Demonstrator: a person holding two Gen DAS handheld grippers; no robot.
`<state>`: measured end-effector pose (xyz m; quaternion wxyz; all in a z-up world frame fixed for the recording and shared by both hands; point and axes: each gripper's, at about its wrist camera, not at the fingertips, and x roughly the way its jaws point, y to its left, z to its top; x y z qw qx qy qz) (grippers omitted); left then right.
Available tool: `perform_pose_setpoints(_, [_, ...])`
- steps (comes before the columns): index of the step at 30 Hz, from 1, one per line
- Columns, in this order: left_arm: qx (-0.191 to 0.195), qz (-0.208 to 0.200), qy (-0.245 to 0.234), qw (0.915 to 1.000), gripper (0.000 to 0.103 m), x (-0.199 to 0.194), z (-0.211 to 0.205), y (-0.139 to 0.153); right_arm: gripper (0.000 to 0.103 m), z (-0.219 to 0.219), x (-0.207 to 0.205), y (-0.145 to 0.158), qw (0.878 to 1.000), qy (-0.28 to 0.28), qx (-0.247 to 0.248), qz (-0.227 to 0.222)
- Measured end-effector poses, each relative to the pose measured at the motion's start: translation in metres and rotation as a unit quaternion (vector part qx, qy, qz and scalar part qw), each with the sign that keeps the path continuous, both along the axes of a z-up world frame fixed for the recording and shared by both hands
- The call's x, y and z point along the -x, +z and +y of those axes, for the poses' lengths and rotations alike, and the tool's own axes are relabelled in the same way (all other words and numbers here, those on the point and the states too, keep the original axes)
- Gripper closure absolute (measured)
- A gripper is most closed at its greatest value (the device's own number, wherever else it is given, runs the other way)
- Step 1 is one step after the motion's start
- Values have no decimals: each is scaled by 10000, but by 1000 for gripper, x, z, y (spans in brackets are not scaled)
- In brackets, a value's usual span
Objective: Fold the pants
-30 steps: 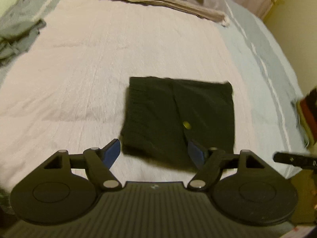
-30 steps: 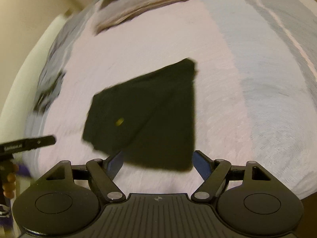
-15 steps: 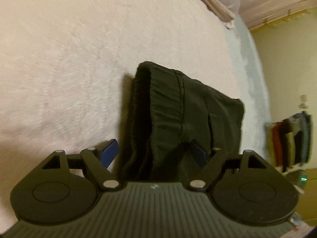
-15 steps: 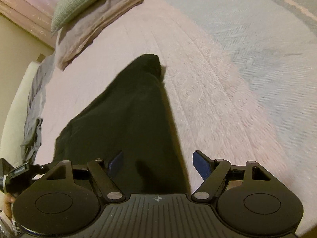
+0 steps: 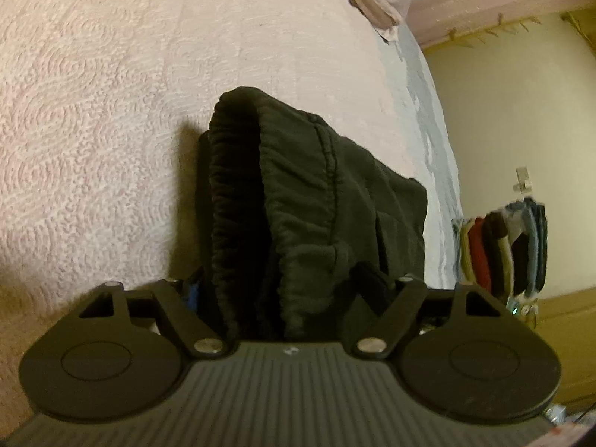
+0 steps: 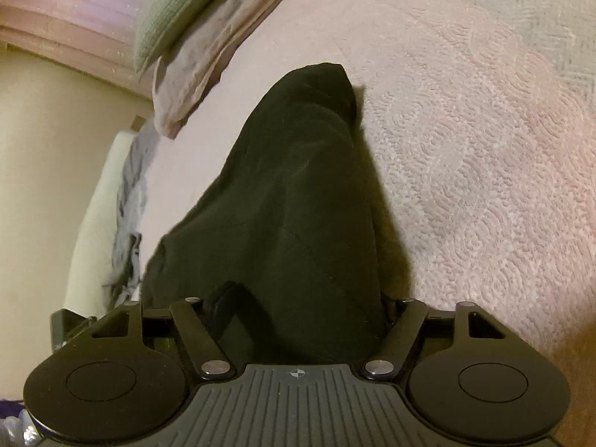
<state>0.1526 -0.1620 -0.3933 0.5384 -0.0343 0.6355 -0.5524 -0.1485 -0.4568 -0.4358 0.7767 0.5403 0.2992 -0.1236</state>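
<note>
The black pants (image 5: 316,193) lie folded into a thick stack on the pink textured bedspread (image 5: 111,111). The ribbed waistband faces the left wrist view. My left gripper (image 5: 283,287) is low over the bed and open, with the near left end of the stack between its fingers. In the right wrist view the pants (image 6: 298,186) stretch away as a smooth dark fold. My right gripper (image 6: 305,298) is open too and straddles their near right end. The fabric hides most of each fingertip.
A green pillow (image 6: 175,11) rests on a folded beige blanket (image 6: 193,67) at the head of the bed. Grey clothing (image 6: 130,205) lies along the far left side. Beyond the bed's right edge, coloured clothes (image 5: 503,253) hang by a yellow wall.
Both grippers dropped from above the bed to just over it and moved forward. The near edge of the pants, which lay ahead of the fingers, now sits between them.
</note>
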Motion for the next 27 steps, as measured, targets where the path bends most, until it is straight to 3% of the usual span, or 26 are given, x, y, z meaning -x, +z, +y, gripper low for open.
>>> perform_pose_setpoints(4, [-24, -140, 40, 9999, 35, 4, -5, -1, 60, -5, 7, 0, 9996, -184, -196, 73])
perform_pose_setpoints(6, [28, -348, -39, 9994, 45, 9, -7, 9, 78, -2, 10, 10, 9996, -227, -146, 33])
perform_pose_setpoints(7, [36, -385, -26, 9992, 48, 11, -6, 15, 82, 0, 14, 16, 9994, -303, -184, -21])
perform_pose_setpoints(11, [107, -641, -222, 9976, 57, 18, -9, 45, 83, 14, 30, 43, 9985, -525, -179, -41])
perform_pose_setpoints(18, [198, -620, -956, 9933, 58, 45, -29, 111, 84, 30, 90, 113, 9905, -1322, -368, -114])
perform_pose_setpoints(24, [333, -458, -1661, 9845, 58, 98, -87, 174, 84, 13, 152, 193, 9766, -2146, -85, -134])
perform_pose_setpoints(27, [530, -467, -2183, 9733, 58, 143, -138, 212, 84, -3, 193, 234, 9634, -2667, 155, -224])
